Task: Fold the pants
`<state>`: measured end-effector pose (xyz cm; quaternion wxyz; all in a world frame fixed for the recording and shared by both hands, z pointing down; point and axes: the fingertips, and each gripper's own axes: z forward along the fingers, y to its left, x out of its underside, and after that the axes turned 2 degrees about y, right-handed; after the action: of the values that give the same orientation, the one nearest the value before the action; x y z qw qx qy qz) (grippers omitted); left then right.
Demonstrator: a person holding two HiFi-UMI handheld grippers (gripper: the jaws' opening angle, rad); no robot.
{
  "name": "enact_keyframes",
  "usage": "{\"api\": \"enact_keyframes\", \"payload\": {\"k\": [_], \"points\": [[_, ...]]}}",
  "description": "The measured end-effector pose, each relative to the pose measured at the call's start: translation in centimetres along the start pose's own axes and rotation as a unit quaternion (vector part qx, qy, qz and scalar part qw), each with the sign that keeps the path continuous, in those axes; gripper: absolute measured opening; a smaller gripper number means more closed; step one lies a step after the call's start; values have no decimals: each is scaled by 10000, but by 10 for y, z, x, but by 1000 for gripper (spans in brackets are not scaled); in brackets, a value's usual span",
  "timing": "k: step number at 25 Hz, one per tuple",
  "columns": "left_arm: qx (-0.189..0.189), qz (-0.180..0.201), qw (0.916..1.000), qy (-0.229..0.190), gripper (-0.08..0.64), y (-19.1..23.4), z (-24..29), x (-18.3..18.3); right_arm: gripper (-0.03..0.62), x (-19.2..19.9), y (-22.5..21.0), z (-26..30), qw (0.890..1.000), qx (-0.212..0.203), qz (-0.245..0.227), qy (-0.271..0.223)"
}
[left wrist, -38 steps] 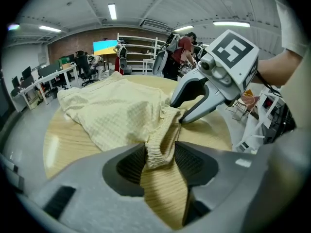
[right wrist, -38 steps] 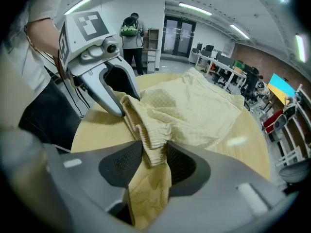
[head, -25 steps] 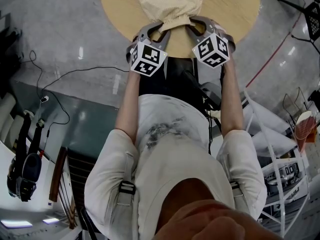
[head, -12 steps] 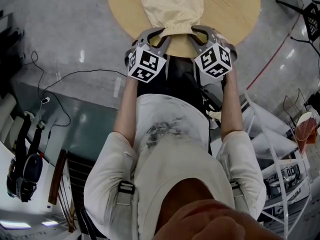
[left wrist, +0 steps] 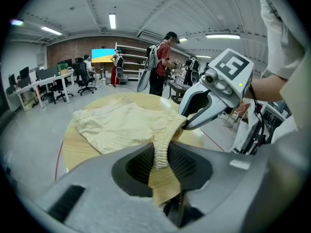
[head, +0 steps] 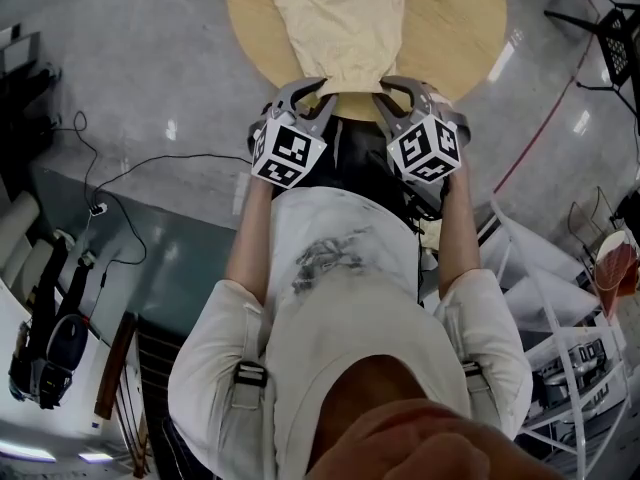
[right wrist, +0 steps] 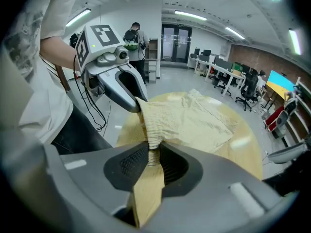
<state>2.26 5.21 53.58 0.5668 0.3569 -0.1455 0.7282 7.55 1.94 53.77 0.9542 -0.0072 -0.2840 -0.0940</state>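
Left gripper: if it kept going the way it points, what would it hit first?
The left gripper, whose jaws have just been closing on the pants, points down toward the table. It would probably first meet the pants spread there, then the wood; depth is unclear.

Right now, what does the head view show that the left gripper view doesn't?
Head view only: the left gripper's marker cube and a black cable across the floor. Left gripper view only: the waistband pinched between that gripper's ribbed pads, with people and desks behind. Both: beige pants on the round wooden table, and the right gripper holding the waistband. Both grippers' jaws have just been closing on it.
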Motion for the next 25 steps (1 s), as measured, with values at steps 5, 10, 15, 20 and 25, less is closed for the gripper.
{"api": "enact_keyframes", "payload": {"k": [5, 10, 15, 20, 25], "points": [[-103, 4, 9999, -30, 95, 0, -14, -12, 78, -12, -1, -13, 9998, -51, -14, -187], [-298, -57, 9995, -132, 95, -2, -24, -29, 78, -22, -10, -30, 9989, -1, -195, -435], [-479, -23, 9985, -272, 95, 3, -33, -52, 78, -33, -23, -43, 9975, 68, -361, -606], [-500, -66, 9981, -367, 95, 22, -37, -61, 78, -48, -37, -38, 9970, 221, -353, -656], [-377, -72, 9980, -494, 95, 43, -37, -77, 78, -65, -60, -37, 9965, 451, -228, -671]]}}
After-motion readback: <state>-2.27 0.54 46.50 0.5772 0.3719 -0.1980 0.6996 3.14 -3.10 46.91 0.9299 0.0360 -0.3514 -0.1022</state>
